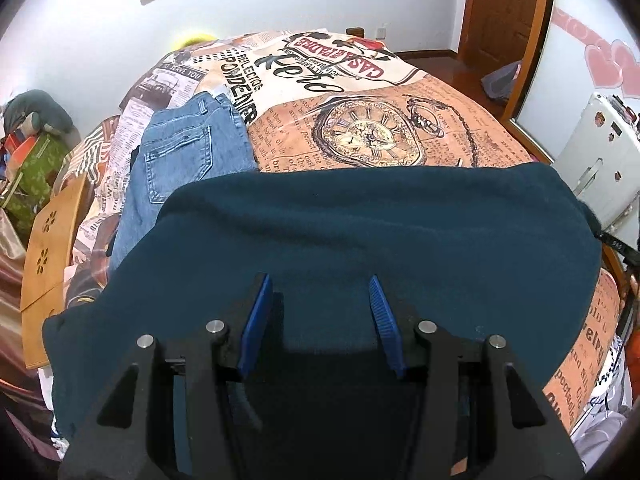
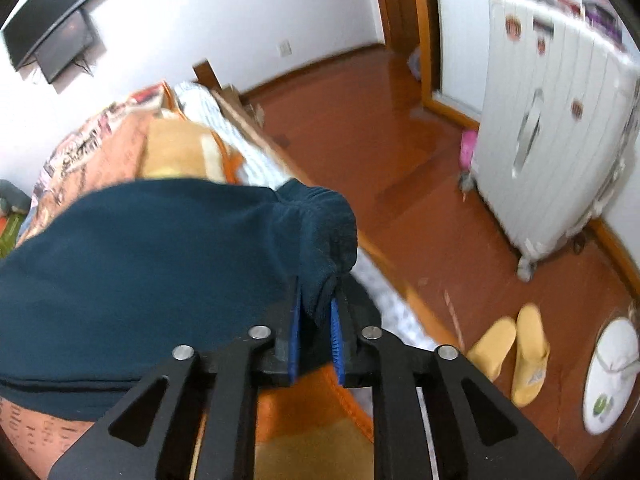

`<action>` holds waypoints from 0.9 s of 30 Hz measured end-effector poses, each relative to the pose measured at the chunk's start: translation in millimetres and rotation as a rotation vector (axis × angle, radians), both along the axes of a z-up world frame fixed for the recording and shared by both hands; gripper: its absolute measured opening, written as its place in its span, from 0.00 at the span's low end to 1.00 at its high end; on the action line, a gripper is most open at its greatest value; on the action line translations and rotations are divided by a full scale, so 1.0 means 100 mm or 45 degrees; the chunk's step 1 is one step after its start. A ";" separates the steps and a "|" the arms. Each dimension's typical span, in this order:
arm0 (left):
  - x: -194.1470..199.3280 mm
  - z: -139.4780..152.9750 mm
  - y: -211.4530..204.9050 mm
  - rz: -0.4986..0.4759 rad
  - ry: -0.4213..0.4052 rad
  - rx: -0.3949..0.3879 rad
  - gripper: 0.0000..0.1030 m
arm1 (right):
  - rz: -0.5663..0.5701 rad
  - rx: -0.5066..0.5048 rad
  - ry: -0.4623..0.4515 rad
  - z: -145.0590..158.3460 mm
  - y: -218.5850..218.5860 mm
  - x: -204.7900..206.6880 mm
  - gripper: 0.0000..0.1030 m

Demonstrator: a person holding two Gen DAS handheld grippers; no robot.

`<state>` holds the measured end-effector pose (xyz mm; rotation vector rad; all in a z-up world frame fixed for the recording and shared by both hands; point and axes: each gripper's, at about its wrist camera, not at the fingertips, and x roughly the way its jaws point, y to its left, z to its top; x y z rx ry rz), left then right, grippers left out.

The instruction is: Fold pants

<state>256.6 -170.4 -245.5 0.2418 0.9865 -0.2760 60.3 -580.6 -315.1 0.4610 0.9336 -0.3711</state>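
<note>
R hand-held gripper (image 2: 316, 312) pinches teal pants (image 2: 160, 264) corner – L hand-held gripper (image 1: 320, 292) agape above them

Bright, fisheye-warped; right view motion-blurred

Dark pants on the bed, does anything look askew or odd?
Mostly smooth. The dark pants lie flat across the bed, but one corner is bunched where the right gripper pinches it. Jeans lie rumpled beside them.
</note>
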 end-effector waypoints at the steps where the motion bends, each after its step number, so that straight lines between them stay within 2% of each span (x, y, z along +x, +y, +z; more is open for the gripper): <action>1: 0.00 0.00 0.01 0.001 -0.002 0.002 0.49 | -0.014 0.013 0.014 -0.06 -0.03 -0.01 0.20; 2: -0.01 0.01 0.03 0.003 -0.007 0.006 0.49 | -0.033 0.007 0.035 -0.08 -0.05 -0.01 0.25; 3: -0.02 0.02 0.04 0.006 -0.011 0.008 0.49 | -0.044 -0.004 0.067 -0.10 -0.07 -0.01 0.26; 8: -0.02 0.05 0.11 0.029 -0.028 0.004 0.49 | -0.061 -0.163 0.212 -0.03 -0.14 -0.09 0.29; 10: -0.01 0.07 0.14 0.040 -0.031 -0.013 0.49 | -0.046 -0.187 0.215 0.07 -0.15 -0.12 0.30; 15: -0.04 0.21 0.28 0.076 -0.073 -0.072 0.49 | 0.033 -0.222 0.105 0.54 0.05 -0.05 0.30; 18: -0.10 0.35 0.44 0.110 -0.116 -0.101 0.49 | 0.140 -0.259 -0.015 0.89 0.35 0.10 0.39; 20: -0.14 0.45 0.58 0.139 -0.146 -0.111 0.49 | 0.224 -0.293 -0.098 1.11 0.61 0.21 0.48; 22: -0.17 0.52 0.74 0.171 -0.168 -0.110 0.52 | 0.311 -0.317 -0.169 1.31 0.89 0.32 0.54; 23: -0.19 0.55 0.83 0.191 -0.177 -0.111 0.57 | 0.346 -0.319 -0.196 1.37 1.01 0.36 0.58; 27: -0.26 0.56 1.17 0.251 -0.173 -0.103 0.62 | 0.494 -0.287 -0.292 1.55 1.51 0.52 0.63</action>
